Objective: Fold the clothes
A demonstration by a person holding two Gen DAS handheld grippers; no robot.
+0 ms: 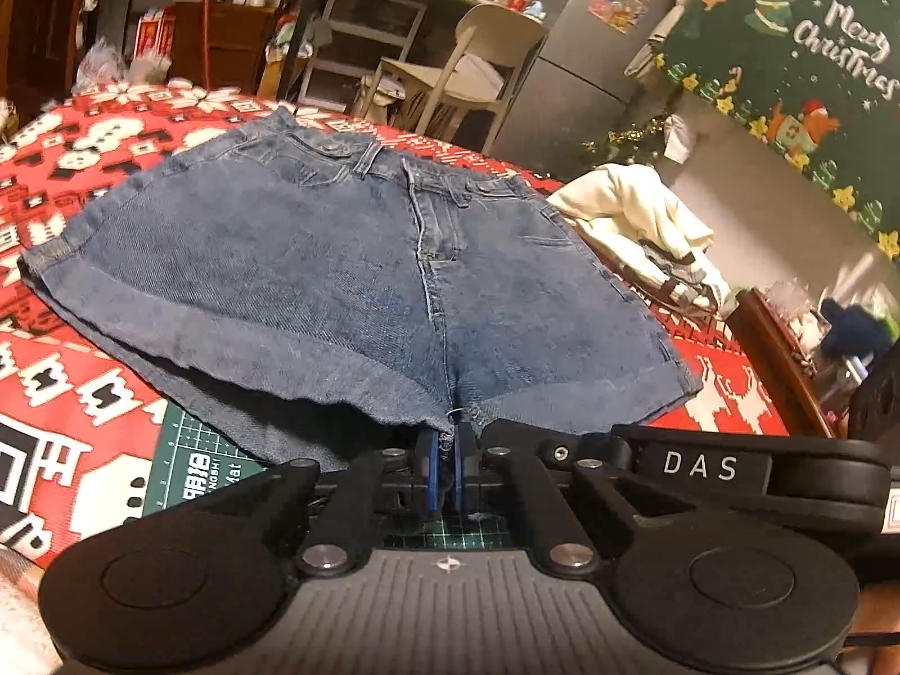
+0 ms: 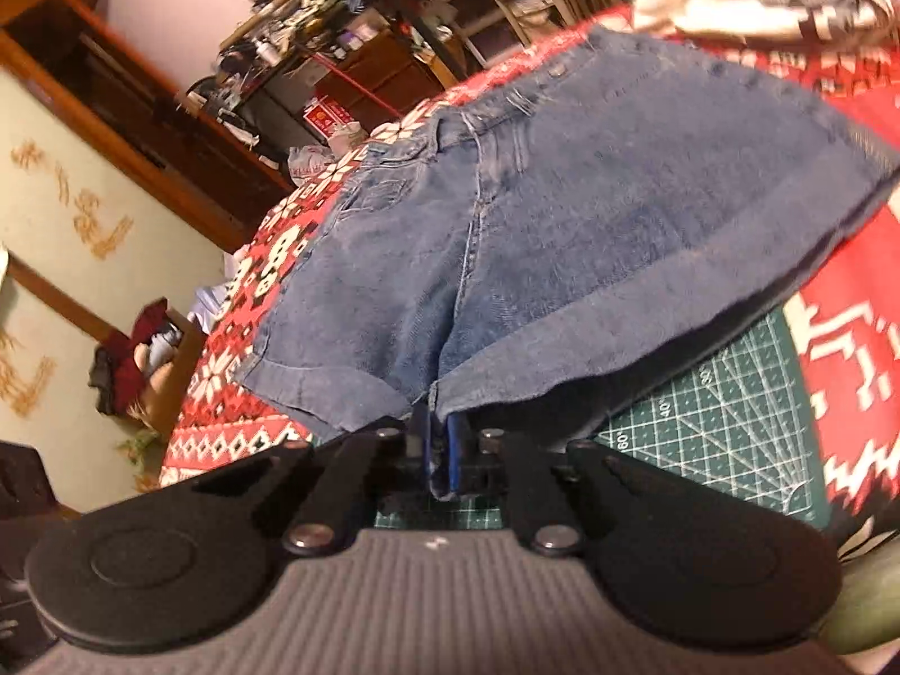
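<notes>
**Both hem pinches set for the first fold of the shorts**

Nearest in the left wrist view, the left hand-held gripper (image 1: pixel 444 464) has its blue pads drawn narrow on the near hem of the blue denim shorts (image 1: pixel 337 275), close by the crotch seam. The right hand-held gripper (image 2: pixel 441 458) is likewise clamped narrow on a bit of hem near the crotch. Pinching the edge rather than the middle lets the cloth hang from two points, so I judge the aim is to carry the near edge toward the waistband.

The near hem hangs lifted clear of the green gridded cutting mat (image 2: pixel 714 427), which lies below it on the red-and-white patterned cloth (image 1: pixel 101 394) covering the worktop. The waistband lies at the far end on that cloth. Just beyond to the right, a cream crumpled garment (image 1: pixel 635 219) waits aside, likely the next piece.
</notes>
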